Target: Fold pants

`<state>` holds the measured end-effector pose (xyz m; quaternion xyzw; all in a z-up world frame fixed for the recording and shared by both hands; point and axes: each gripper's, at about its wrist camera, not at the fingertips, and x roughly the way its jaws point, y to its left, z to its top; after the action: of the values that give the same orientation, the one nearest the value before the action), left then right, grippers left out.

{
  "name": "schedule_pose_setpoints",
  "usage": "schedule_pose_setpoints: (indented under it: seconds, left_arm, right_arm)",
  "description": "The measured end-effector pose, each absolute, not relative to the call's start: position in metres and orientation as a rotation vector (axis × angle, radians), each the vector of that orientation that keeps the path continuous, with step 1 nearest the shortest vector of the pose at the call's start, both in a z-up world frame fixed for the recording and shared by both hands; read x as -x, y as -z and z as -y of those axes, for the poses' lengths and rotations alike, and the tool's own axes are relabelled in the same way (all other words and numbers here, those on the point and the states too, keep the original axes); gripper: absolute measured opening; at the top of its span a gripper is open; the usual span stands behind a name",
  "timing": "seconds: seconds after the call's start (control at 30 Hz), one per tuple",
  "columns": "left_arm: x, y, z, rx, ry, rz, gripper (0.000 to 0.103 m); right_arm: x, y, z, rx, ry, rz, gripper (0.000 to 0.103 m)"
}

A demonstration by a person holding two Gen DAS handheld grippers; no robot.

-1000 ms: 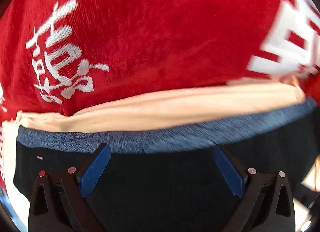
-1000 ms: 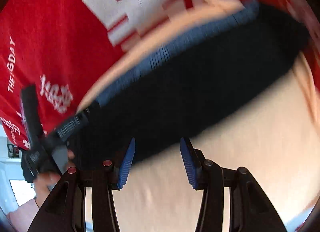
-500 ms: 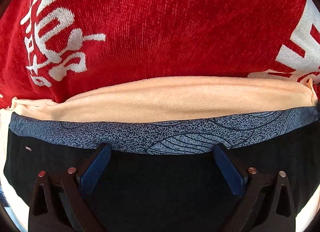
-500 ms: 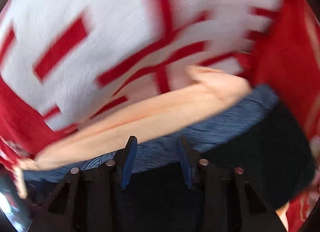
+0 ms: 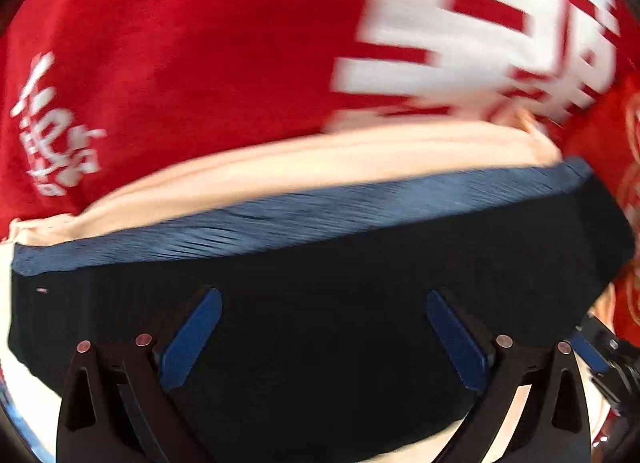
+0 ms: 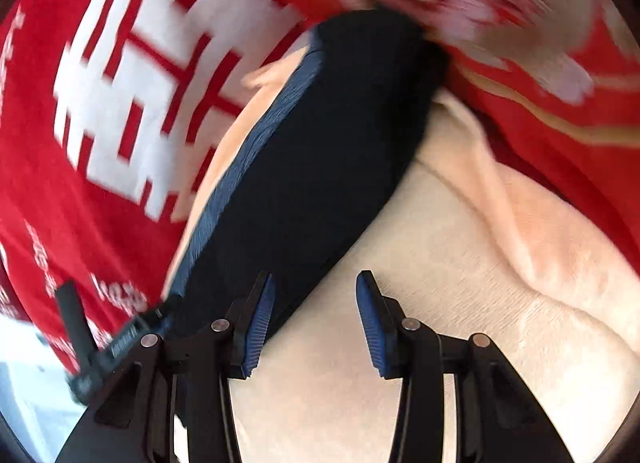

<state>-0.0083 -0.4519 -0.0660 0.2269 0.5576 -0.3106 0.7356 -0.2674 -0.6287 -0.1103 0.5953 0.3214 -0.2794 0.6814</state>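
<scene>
Left gripper (image 5: 320, 335): jaws spread wide, empty, over pants (image 5: 320, 283) | right gripper (image 6: 316, 315): jaws parted, empty, at pants (image 6: 320, 167) edge | pants: folded dark bundle on cream cloth (image 6: 400, 343), red blanket (image 5: 200, 63) beyond

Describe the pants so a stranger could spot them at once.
Start from the red blanket with big white characters, then find the peach towel lying on it. The pants lie on that towel: the only black fabric, edged by a blue-grey patterned band.
</scene>
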Motion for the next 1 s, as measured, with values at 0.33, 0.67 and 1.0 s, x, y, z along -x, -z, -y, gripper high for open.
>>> schedule_pose_setpoints:
  seconds: [0.33,0.67,1.0]
  left_arm:
    - [0.035,0.092,0.48,-0.521,0.653,-1.212,0.103]
    - [0.034,0.102,0.465,-0.516,0.646,-1.221,0.103]
    - [0.034,0.106,0.462,-0.509,0.65,-1.213,0.103]
  right_arm:
    - [0.272,0.115,0.648,-1.339,0.663,-0.585,0.046]
    - [0.269,0.11,0.641,-1.26,0.693,-0.533,0.054]
    - [0.236,0.118,0.673,-1.283,0.684,-0.591,0.046]
